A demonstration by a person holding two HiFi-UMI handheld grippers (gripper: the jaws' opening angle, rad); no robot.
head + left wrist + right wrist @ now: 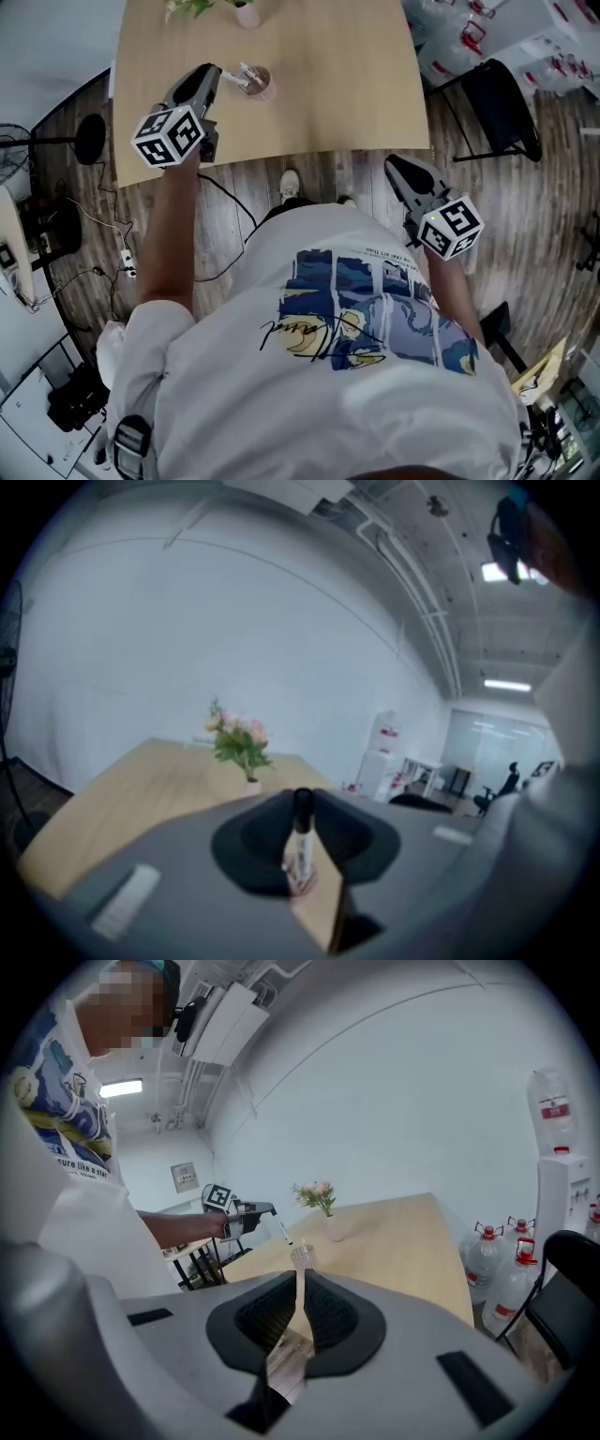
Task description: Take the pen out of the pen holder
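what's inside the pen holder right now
No pen shows inside the holder: the pen is clamped in the left gripper, just above it. The holder's bottom is too small and blurred to check.

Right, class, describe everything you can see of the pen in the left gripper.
The pen is slim, with a white barrel carrying small dark print and a black cap, plastic by its look. The pads of the left gripper's tongs clamp its barrel, and the black end stands above them in the left gripper view. In the right gripper view it hangs tilted in the air, with its lower end just above the pen holder and seemingly clear of it. Nothing else touches it.
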